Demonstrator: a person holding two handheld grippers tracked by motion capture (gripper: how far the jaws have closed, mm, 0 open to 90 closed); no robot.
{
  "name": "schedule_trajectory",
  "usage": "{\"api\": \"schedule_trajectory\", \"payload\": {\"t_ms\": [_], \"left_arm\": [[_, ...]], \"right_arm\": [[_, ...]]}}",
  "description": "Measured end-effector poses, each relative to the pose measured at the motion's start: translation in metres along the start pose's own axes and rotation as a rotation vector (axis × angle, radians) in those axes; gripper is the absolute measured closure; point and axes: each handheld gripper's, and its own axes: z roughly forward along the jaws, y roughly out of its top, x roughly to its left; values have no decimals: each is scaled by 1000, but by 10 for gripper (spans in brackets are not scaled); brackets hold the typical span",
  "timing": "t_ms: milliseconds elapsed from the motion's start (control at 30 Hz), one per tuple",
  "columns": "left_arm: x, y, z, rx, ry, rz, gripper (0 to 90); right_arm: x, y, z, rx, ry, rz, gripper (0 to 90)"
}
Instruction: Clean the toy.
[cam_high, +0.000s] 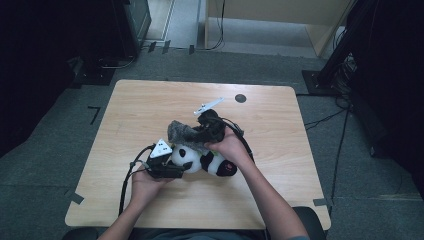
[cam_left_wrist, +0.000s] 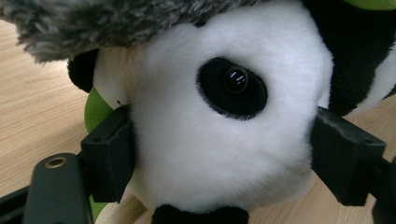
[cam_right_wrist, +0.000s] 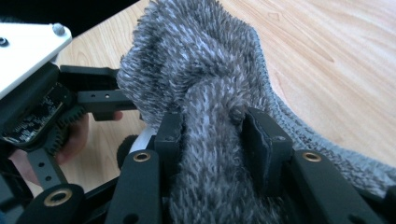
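A black and white panda plush (cam_high: 201, 161) lies on the wooden table (cam_high: 150, 100) in front of the person. My left gripper (cam_high: 176, 168) comes in from the left, and its two black jaws press on both sides of the panda's white head (cam_left_wrist: 210, 140). A grey fuzzy hat (cam_high: 181, 132) hangs over the top of that head (cam_left_wrist: 116, 23). My right gripper (cam_high: 200, 134) reaches in from the right above the panda. A bunched fold of the hat (cam_right_wrist: 196, 60) is squeezed between its pads (cam_right_wrist: 212, 135).
A small white tool (cam_high: 208, 105) and a dark round spot (cam_high: 240, 98) sit at the far side of the table. Bare wood lies to the left and right of the hands. In the right gripper view the left gripper's body (cam_right_wrist: 32, 93) sits close on the left.
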Motion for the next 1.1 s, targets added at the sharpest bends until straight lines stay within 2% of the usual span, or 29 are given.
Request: {"api": "schedule_trajectory", "payload": {"t_ms": [67,133,267,400,533,567,600,800,900,1000,1100], "left_arm": [[0,0,0,-3,-1,-3,200],[0,0,0,-4,0,-1,203],[0,1,0,2,5,-11,224],[1,1,0,2,-7,-22,230],[1,1,0,-1,-5,-24,235],[1,1,0,-2,-3,-28,243],[0,2,0,-2,-2,-31,246],[0,2,0,-2,0,-42,255],[0,2,0,0,2,-40,256],[-1,2,0,5,4,-36,257],[-1,2,0,5,3,-37,257]], "right_arm": [[-3,0,-1,0,9,9,638],[-5,-1,-2,2,10,-4,667],[-7,-1,-5,2,-9,-1,722],[-17,-4,-7,8,-74,28,724],[-26,-7,-10,14,-98,56,725],[-31,-9,-12,23,-135,58,727],[-32,-10,-13,25,-148,56,727],[-37,-12,-15,28,-194,39,731],[-37,-12,-16,26,-190,36,747],[-41,-13,-20,12,-185,69,756],[-43,-15,-26,-5,-197,75,763]]}}
